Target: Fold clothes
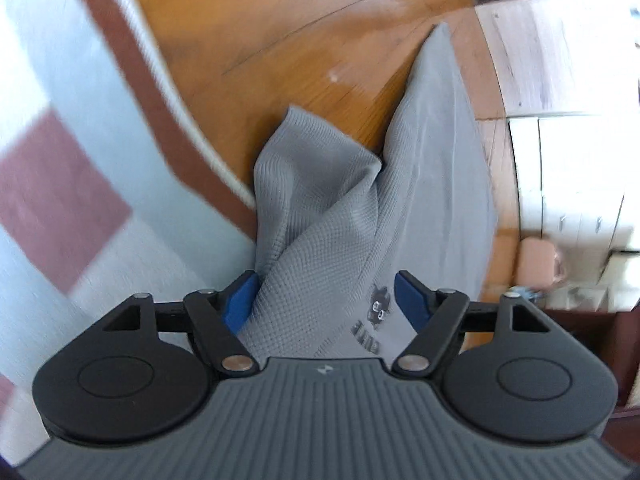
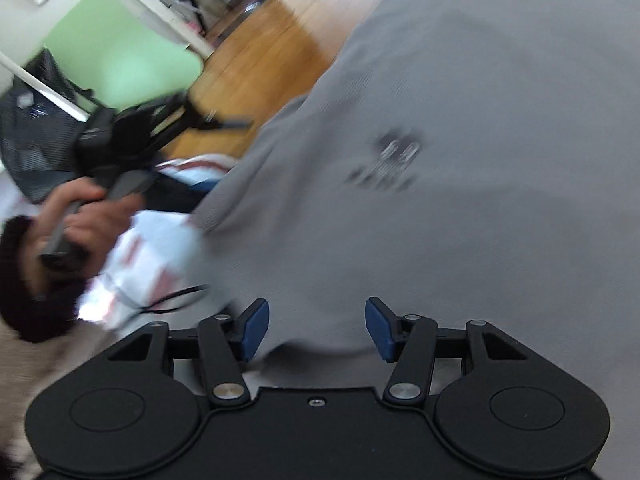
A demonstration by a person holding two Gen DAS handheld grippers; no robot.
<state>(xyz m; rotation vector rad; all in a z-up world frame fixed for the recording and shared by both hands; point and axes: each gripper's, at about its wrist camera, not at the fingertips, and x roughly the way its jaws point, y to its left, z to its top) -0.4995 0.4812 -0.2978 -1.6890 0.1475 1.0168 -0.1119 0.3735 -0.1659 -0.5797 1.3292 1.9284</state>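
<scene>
The grey waffle-knit garment (image 1: pixel 320 216) with a small dark printed logo lies bunched and twisted on the orange-brown wooden bench (image 1: pixel 280 40). The left gripper (image 1: pixel 324 296) has its blue-padded fingers (image 1: pixel 240 300) apart, cloth lying between them, one pad touching the fabric's edge. The right gripper (image 2: pixel 316 328) hovers over the garment (image 2: pixel 460 160), fingers (image 2: pixel 252 330) spread, nothing pinched. A pale blue cloth with reddish-brown blocks (image 1: pixel 72 184) lies beside the garment. Only the blurred right wrist view shows the person's hand (image 2: pixel 80 216) gripping the other tool's handle, and a light green panel (image 2: pixel 116 52) farther off.
</scene>
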